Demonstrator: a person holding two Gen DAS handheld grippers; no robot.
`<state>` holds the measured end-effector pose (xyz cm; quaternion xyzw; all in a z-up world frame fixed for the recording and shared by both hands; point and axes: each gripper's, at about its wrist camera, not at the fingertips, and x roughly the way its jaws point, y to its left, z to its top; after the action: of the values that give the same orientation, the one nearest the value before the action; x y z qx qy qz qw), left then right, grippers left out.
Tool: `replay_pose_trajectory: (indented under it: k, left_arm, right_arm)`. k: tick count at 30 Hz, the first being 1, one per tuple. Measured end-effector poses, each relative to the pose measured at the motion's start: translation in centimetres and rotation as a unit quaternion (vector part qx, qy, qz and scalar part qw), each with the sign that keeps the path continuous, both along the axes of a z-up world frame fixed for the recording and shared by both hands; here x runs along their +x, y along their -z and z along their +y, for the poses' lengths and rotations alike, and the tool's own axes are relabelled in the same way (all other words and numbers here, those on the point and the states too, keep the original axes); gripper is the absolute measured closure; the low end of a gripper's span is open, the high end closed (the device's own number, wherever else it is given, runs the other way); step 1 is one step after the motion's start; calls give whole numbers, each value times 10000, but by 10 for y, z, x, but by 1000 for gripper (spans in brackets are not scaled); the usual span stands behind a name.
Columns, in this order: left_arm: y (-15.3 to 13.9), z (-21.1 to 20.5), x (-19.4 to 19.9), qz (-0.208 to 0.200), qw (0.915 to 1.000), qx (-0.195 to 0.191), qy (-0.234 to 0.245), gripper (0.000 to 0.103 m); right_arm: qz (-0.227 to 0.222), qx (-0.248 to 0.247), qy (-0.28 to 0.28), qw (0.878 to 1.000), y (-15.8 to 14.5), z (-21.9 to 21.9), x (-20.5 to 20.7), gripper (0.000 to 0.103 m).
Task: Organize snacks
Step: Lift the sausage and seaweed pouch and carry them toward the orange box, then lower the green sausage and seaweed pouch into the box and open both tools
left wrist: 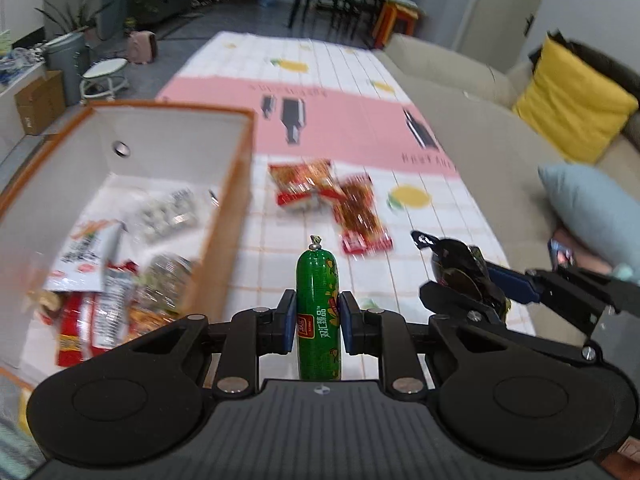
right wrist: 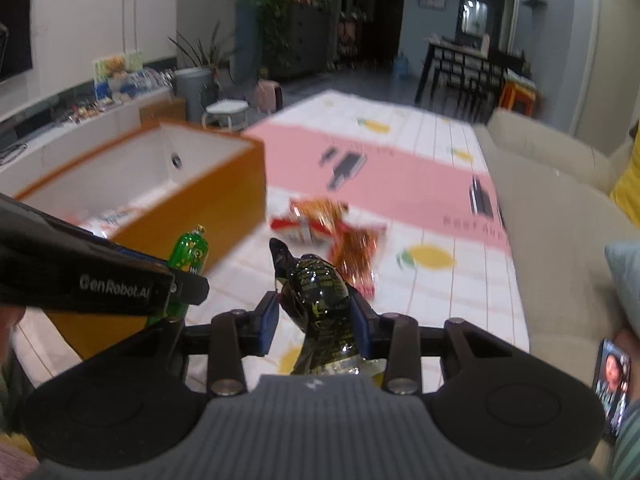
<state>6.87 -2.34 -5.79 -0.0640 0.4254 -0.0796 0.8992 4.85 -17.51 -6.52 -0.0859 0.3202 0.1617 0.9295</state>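
While both grippers hang above the table with a snack each, this is roughly how it all sits:

Left gripper [left wrist: 318,320]: clamped on a green sausage stick [left wrist: 318,312], blue pads pressing it from both sides. The stick stands upright between them, metal clip end up at 12 o'clock.

Right gripper [right wrist: 316,312]: closed on a shiny black snack packet [right wrist: 320,300], crinkly, with its pointed end sticking out toward 12 o'clock. In the left wrist view this gripper shows at about 3 o'clock of the sausage, near but not touching.

Left gripper from the right wrist view: comes in from 9 o'clock, green sausage poking out past its tip, right in front of the box's orange wall.

Orange box [left wrist: 236,200]: white inside, open top, at 10 o'clock of the left gripper. It already has a pile of packets in it, red, white and silvery ones, too blurry to read.

Red snack packets [left wrist: 328,200]: two of them lying flat on the tablecloth at about 12 o'clock beyond both grippers, just right of the box, overlapping at one corner.

Tablecloth [left wrist: 400,80]: white grid with lemons and a pink band across the far part.

Sofa [left wrist: 480,140]: beige, along the table's right edge at 2 o'clock, with a yellow cushion [left wrist: 572,104] and a light blue cushion [left wrist: 592,216] on it.
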Motion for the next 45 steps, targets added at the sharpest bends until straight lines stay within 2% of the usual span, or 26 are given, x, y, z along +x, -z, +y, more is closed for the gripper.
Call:
replay_pose_trajectory:
  k: [6, 12, 15, 19, 24, 28, 35, 39, 45]
  left_arm:
    - [-37, 38, -2, -244, 9992, 11, -310, 79]
    - [-63, 73, 1, -404, 9981, 292, -363, 79]
    - [-66, 89, 7, -349, 9981, 330, -384, 79]
    - [-64, 104, 18, -279, 9965, 665, -417, 79]
    - [-47, 121, 43, 67, 9963, 769, -377, 79]
    - [-32, 134, 61, 259, 9950, 851, -458, 79]
    - [-1, 142, 86, 661, 9908, 1150, -285, 79]
    - [17, 142, 93, 852, 9881, 1273, -119, 79]
    - [37, 143, 97, 1051, 9851, 1361, 31, 79]
  right_arm:
    - [-264, 217, -160, 9993, -29, 18, -6, 67]
    - [-369, 485, -623, 9962, -58, 50, -2, 67]
    - [-443, 352, -1001, 9934, -69, 76, 3, 67]
    - [-435, -43, -1414, 9890, -75, 114, 15, 67]
    - [-383, -564, -1834, 9807, -67, 151, 34, 67]
    - [-405, -1176, -2134, 9690, -50, 179, 49, 67]
    - [-442, -2182, -2719, 9362, -12, 208, 66, 67]
    - [-287, -2460, -2907, 9242, 6, 218, 81, 67]
    - [-65, -2660, -2956, 9175, 25, 222, 100, 67]
